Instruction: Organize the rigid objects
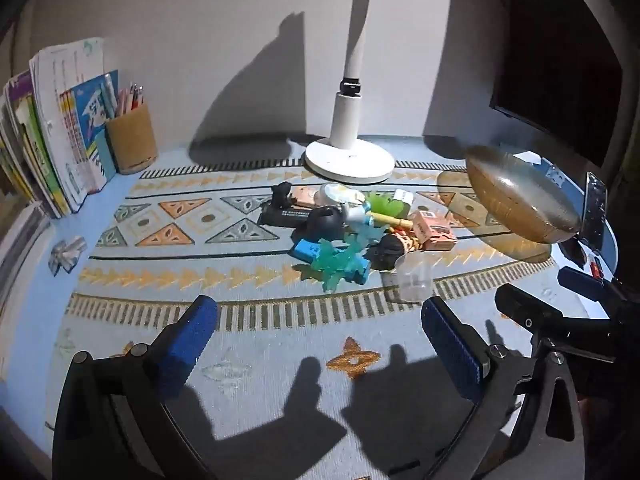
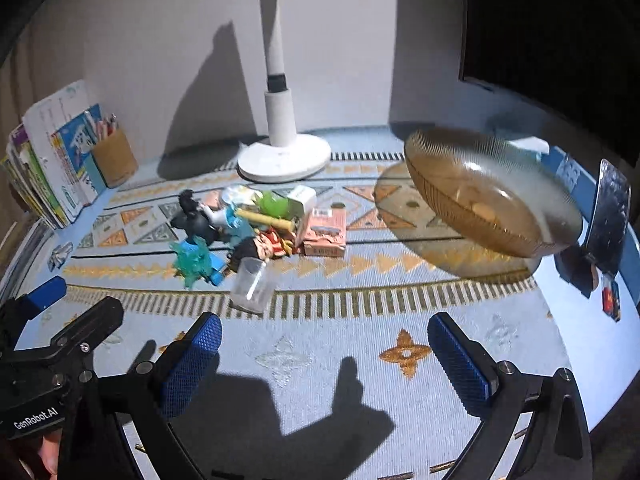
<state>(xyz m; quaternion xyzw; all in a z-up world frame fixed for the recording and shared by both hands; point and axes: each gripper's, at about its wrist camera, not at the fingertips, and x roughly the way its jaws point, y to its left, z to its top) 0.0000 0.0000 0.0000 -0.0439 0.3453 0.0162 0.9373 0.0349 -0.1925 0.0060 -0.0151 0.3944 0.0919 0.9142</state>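
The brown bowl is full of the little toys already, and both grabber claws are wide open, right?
Not quite. The brown bowl has no toys in it; the right wrist view shows the toy pile lying on the mat to the left of the bowl. Both grabbers, the left gripper and the right gripper, are indeed wide open.

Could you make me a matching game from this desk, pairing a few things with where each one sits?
Things:
1. amber ribbed glass bowl
2. brown cylindrical pencil cup
3. clear plastic cup
4. white lamp base

Places:
A. beside the books at far left
B. nearest edge of the toy pile
C. right side of the mat
D. by the back wall, behind the pile

Pairs: 1-C, 2-A, 3-B, 4-D
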